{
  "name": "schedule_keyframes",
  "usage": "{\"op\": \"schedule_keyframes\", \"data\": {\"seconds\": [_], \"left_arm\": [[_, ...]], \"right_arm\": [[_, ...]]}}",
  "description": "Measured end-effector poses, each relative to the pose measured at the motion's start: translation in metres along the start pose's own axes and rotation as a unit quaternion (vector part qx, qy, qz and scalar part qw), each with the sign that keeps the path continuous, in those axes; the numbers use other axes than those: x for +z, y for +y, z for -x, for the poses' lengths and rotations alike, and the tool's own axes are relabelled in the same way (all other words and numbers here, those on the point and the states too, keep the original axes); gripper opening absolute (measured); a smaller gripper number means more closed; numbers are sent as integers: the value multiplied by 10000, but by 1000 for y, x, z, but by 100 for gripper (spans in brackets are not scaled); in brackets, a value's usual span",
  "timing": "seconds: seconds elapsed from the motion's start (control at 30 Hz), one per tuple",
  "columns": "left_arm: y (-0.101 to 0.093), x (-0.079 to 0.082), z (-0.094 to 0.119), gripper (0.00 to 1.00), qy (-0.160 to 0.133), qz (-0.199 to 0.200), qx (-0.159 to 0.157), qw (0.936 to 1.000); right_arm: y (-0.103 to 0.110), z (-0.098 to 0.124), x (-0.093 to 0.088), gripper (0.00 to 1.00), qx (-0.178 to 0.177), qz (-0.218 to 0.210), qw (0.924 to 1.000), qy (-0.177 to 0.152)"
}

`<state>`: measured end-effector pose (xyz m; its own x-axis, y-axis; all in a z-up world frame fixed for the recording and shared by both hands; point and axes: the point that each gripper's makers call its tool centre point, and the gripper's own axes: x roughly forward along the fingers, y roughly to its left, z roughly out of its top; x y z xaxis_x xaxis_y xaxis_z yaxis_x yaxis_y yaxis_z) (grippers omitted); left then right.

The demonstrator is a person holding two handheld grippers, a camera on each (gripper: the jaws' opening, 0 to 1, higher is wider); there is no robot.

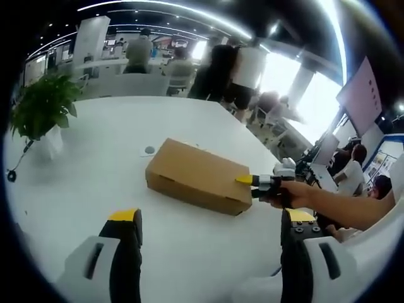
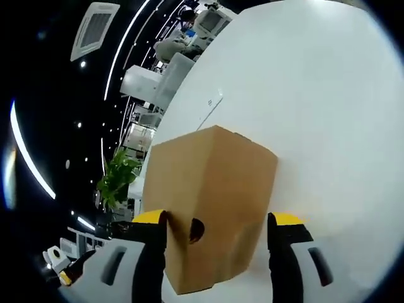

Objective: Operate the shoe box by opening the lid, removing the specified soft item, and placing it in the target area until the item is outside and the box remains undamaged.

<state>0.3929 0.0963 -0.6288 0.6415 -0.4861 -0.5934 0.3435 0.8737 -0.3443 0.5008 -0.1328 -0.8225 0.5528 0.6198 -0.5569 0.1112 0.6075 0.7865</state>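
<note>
the box (image 1: 201,175) lies shut on the white table (image 1: 95,164), well ahead of the left claw (image 1: 211,227) and a little to its right. its long axis runs from the claw's near left to far right, so the claw faces one long side slantwise. the left claw hangs wide open over bare table, with nothing between its jaws and apart from the box.

the right claw (image 1: 247,180) is the nearer one by far. in the left gripper view it comes in from the right, a hand (image 1: 291,194) behind it, with its yellow tip at the box's right end. in the right gripper view the right claw (image 2: 218,226) has that short end of the box (image 2: 211,202) standing between its jaws, one yellow tip just beside each side of the cardboard. the jaws are spread about as wide as the end; whether they press or only bracket it cannot be told. a small dark hole shows in the end face near the left jaw.

judged from this, the lid is not yet open, and the next move turns on the right claw working that end while the left one is free to steady the far long side.

around: a plant (image 1: 43,104) far left of the left claw, a small round thing (image 1: 149,150) on the table beyond the box, people (image 1: 237,76) past the table's far edge. nothing stands between either claw and the box.
</note>
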Motion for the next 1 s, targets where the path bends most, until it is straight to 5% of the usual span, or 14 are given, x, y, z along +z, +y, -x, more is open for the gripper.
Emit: {"op": "schedule_keyframes", "data": {"seconds": [1.0], "left_arm": [[-4, -5, -1, 86, 64, -123, 21, 9999]], "right_arm": [[2, 3, 4, 56, 124, -182, 9998, -32]]}}
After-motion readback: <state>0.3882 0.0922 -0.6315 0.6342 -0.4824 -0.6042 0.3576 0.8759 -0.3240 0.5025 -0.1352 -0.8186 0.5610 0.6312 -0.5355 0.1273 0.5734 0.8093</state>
